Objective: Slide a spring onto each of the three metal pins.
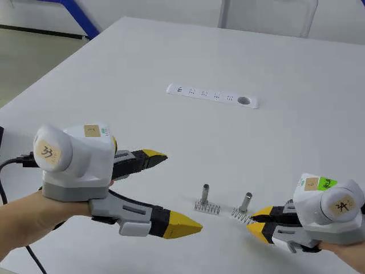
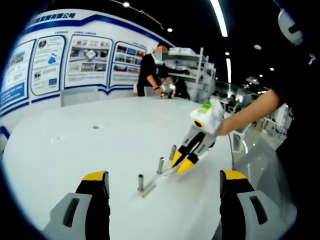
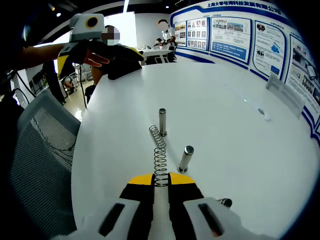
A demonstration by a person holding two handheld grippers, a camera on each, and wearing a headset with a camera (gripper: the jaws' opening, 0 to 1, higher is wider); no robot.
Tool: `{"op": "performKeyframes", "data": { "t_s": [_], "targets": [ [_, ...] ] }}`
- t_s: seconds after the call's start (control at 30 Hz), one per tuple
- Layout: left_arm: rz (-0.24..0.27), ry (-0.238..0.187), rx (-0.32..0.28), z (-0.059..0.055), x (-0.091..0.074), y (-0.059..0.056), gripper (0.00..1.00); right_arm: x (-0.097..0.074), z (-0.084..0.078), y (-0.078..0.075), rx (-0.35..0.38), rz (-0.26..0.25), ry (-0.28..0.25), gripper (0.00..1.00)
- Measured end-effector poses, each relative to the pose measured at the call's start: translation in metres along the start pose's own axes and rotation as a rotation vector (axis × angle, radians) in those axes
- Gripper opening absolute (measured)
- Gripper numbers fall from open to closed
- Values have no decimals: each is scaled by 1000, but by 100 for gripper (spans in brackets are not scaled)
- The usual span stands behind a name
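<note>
L gripper (image 1: 179,191): jaws spread wide, nothing betw. them. I see it hanging over the table's left side in head view, yellow tips aimed toward the pins.
R gripper (image 1: 254,221): jaws pressed together, pinching one end of a spring. It sits low at the near-right of the table.
Held spring (image 3: 160,167): one end is clamped in the R tips and the rest runs out fwd along the tabletop. It passes just beside pin B, not over it.
Loose spring (image 1: 207,207): lies flat on the table at the foot of pin A, not threaded on. In the right gripper view it lines up almost end to end w/ the held spring.
Pin A (image 1: 205,193): upright, bare shaft, the farther one from the R tips.
Pin B (image 1: 246,201): upright, bare, close to the R tips, w/ the held spring's far end near its base.
Third pin (image 2: 172,151): in the left gripper view I count three pins in a row. This one is right by the R gripper's tips, and I can't tell if anything is on it.
Table (image 1: 114,80): white and flat.
Power strip (image 1: 212,96): white, lying well beyond the pins toward the far side.
</note>
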State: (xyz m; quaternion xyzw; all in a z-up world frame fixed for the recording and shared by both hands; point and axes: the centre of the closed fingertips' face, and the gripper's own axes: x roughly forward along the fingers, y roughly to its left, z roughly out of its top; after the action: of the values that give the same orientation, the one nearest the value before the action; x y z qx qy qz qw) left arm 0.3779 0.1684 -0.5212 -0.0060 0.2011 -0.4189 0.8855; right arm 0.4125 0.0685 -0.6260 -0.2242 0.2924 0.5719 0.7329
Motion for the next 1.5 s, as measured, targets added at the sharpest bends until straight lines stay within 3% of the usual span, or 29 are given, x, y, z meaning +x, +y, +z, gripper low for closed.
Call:
{"op": "performKeyframes", "data": {
  "t_s": [0.3,0.4,0.53,0.67,0.77,0.83,1.23,1.4,1.5],
  "targets": [
    [-29,-15,38,11,9,-7,92,-32,37,2,-19,-9,-44,11],
    [-103,-35,35,20,14,-23,87,-44,50,9,-55,3,-44,11],
    [-140,-4,75,18,21,-34,81,-56,66,20,-112,22,-46,11],
    [-171,-22,63,22,23,-42,74,-65,81,34,-168,32,-55,11],
    [-183,-30,80,25,22,-49,72,-69,85,43,-201,40,-55,11],
    [-193,-42,83,28,21,-51,70,-71,82,49,-284,57,-20,11],
    [-249,-23,125,24,23,-73,51,-82,91,74,-336,108,-34,11],
    [-264,-17,142,23,24,-78,43,-82,90,77,-383,111,-11,11],
    [-257,-1,177,20,24,-79,43,-83,92,80,-373,124,-22,11]
  ]
}}
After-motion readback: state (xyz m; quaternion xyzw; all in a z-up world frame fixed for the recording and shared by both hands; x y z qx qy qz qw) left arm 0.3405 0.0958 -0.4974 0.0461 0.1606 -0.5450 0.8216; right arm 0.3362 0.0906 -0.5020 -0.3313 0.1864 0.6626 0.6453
